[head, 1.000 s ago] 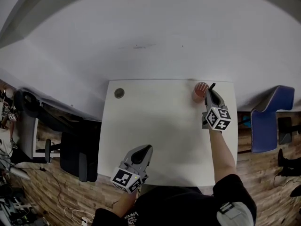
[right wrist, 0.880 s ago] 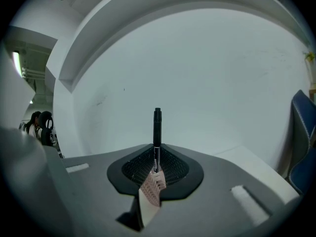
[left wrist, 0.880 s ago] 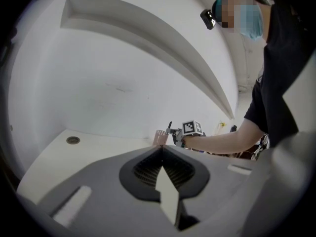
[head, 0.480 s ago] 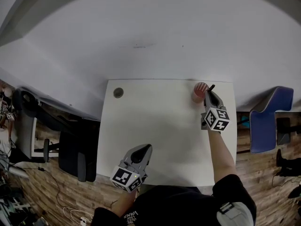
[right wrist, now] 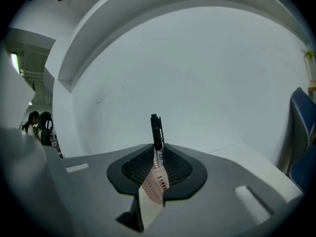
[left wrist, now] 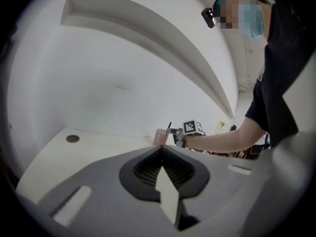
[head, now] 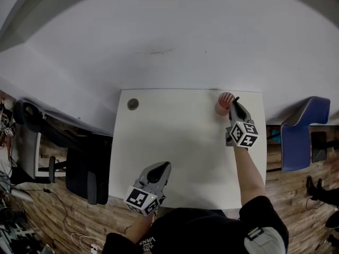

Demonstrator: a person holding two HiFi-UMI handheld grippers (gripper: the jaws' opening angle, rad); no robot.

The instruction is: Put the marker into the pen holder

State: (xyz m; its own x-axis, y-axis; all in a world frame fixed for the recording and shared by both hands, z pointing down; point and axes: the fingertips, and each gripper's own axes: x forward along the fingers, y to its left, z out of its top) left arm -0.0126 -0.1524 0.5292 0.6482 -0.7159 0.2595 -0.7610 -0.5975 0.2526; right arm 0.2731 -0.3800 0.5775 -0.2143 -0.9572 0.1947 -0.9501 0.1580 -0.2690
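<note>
A pink mesh pen holder (head: 223, 103) stands at the far right corner of the white table (head: 180, 136). My right gripper (head: 234, 106) sits right beside it, shut on a black marker (head: 236, 98) that points up and away from me. In the right gripper view the marker (right wrist: 156, 132) stands upright between the jaws, with the pen holder (right wrist: 157, 181) showing through the gap below it. My left gripper (head: 163, 168) rests near the table's front edge, shut with nothing in it. From the left gripper view the pen holder (left wrist: 161, 137) and marker (left wrist: 169, 127) are far off.
A round cable grommet (head: 133, 104) is set in the table's far left corner. A black office chair (head: 79, 173) stands left of the table and a blue chair (head: 299, 136) to its right. A white wall rises just behind the table.
My right gripper has edged slightly left toward the pen holder with the marker in it. The left gripper has stayed where it was.
</note>
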